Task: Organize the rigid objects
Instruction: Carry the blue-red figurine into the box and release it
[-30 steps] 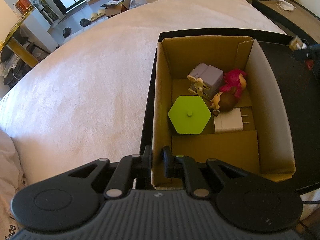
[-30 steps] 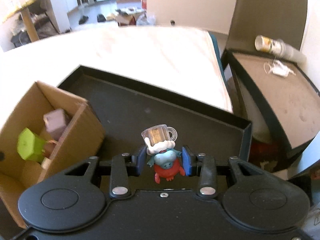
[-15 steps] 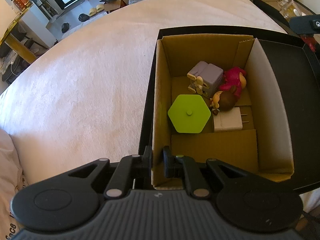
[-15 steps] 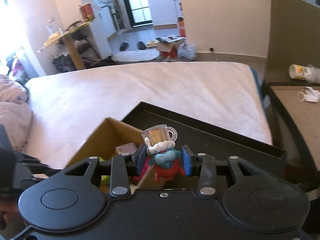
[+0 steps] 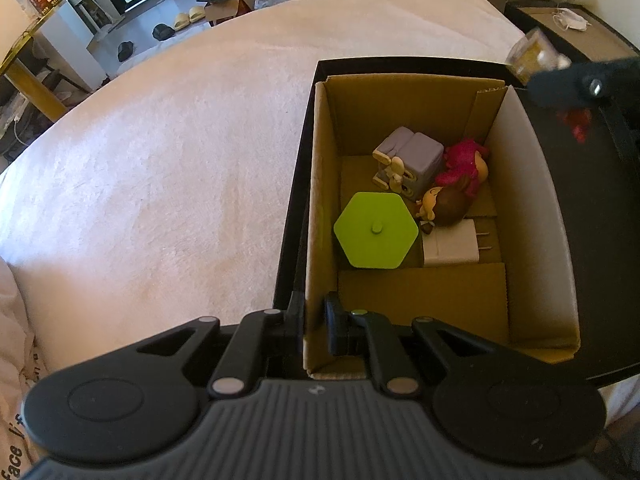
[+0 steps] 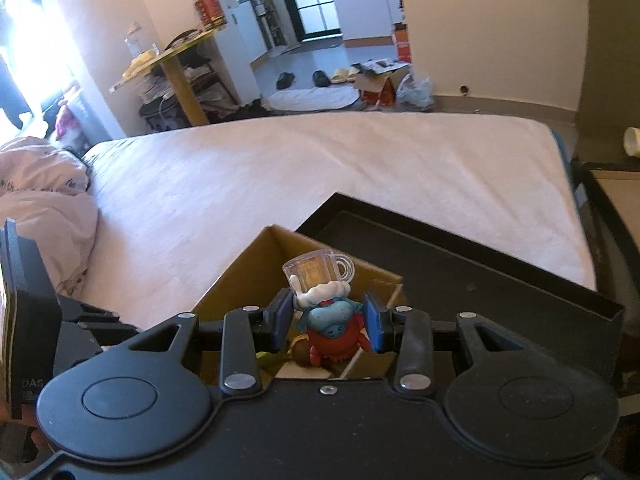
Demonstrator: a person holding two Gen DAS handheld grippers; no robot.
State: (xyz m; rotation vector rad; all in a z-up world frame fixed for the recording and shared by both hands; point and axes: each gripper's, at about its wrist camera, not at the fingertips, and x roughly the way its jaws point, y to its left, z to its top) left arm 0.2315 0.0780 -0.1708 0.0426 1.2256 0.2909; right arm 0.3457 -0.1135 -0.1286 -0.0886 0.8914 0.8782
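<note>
Right claw (image 6: 327, 322), clamping the figurine (image 6: 328, 320), now above cardboard box (image 5: 320, 200); left claw (image 5: 314, 326) pinches its wall.

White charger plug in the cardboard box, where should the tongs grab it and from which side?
Grip the white charger plug across its flat long sides, coming straight down from above. It lies flat, prongs toward the open box floor; the green hexagon lid and doll crowd its other sides.

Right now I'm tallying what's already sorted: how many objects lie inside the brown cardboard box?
4. A lime-green hexagonal block near the left wall, a grey cube toy behind it, a pink-dressed doll to the right, and a white plug adapter in front of her. Smaller items may be hidden.
</note>
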